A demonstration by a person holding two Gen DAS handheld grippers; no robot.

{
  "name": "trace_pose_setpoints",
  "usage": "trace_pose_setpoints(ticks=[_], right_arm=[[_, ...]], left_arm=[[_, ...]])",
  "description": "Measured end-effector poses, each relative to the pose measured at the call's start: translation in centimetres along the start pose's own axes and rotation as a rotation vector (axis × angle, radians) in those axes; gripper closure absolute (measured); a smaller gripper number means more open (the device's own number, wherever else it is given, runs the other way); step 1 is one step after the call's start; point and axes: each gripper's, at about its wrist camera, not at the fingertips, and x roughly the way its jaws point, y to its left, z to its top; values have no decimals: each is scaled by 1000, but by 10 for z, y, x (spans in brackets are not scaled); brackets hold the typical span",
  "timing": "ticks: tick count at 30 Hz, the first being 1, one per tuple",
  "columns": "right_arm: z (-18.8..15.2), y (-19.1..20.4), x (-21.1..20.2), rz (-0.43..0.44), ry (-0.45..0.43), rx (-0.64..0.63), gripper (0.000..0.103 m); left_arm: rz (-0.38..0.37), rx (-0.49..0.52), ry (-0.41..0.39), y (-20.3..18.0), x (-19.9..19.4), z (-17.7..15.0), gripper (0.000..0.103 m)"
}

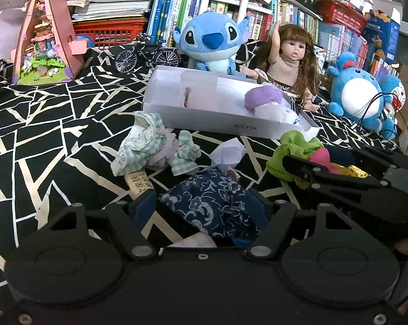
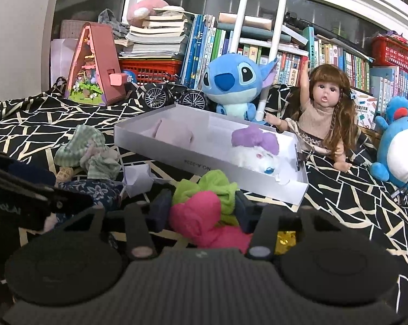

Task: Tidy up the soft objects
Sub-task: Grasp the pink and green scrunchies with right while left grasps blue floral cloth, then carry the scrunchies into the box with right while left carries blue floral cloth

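Observation:
My left gripper (image 1: 204,211) is open around a navy floral cloth bundle (image 1: 212,203) lying on the bedspread. My right gripper (image 2: 201,211) is open around a pink and green sock bundle (image 2: 201,211); this gripper also shows in the left wrist view (image 1: 323,162). A white box (image 2: 258,187) lies beyond, holding a folded pale pink cloth (image 2: 174,135), a purple soft item (image 2: 255,138) and a white fluffy item (image 2: 255,159). A green striped cloth pile (image 1: 149,146) and a crumpled white paper (image 1: 228,154) lie loose in front of the box.
Behind the box sit a blue Stitch plush (image 2: 236,86), a doll (image 2: 323,113), a round blue plush (image 2: 401,146), a miniature bicycle (image 2: 174,94) and a pink triangular model house (image 2: 95,65). Books and red baskets line the back. A black cable (image 1: 377,108) runs at right.

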Motion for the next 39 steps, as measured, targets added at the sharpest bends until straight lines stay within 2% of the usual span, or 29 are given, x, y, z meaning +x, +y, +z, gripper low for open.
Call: trace_pose_setpoints(ticks=[9,12,15,18,19,21,27,28,29,30,31,32,34,39], right_arm=[[-3,-1,2,5,16,19,51],[-6,2,3,0,15,11,51],[-5,2,3,1,14,16,54],[-1,-2,1,4,8,35,56],[0,-2,0,4,6,41,57],[2,-4,-2,3,-4,54,60],[8,-9,-6,-7,-22,82,59],[8,-10,-5,-10,-18,86,58],[7,-10,-4,-15,-12,90,52],[6,-10,-3,-20,-4,91,46],[4,-9,-1,-23,3,91,42],[2,-9,0,-26,6,90,37],[-2,-8,2,-32,14,85,34],[-9,-8,9,-30,42,84,30]], left_arm=[[10,22,-4,-7,8,-2,32],[-25,18,-12,-8,8,-2,56],[-23,52,-43,-14,2,-1,81],[-25,91,-67,-22,-3,0,84],[-26,97,-75,-23,-5,1,91],[-28,102,-86,-25,-8,4,91],[-21,111,-95,-27,-10,7,89],[-12,107,-91,-26,-9,6,86],[6,98,-92,-25,-8,4,84],[32,91,-95,-25,-7,3,71],[54,89,-96,-23,-6,1,53],[78,89,-99,-22,-5,-1,48],[89,93,-91,-21,-3,-4,47],[45,69,-54,-17,4,-6,46]])
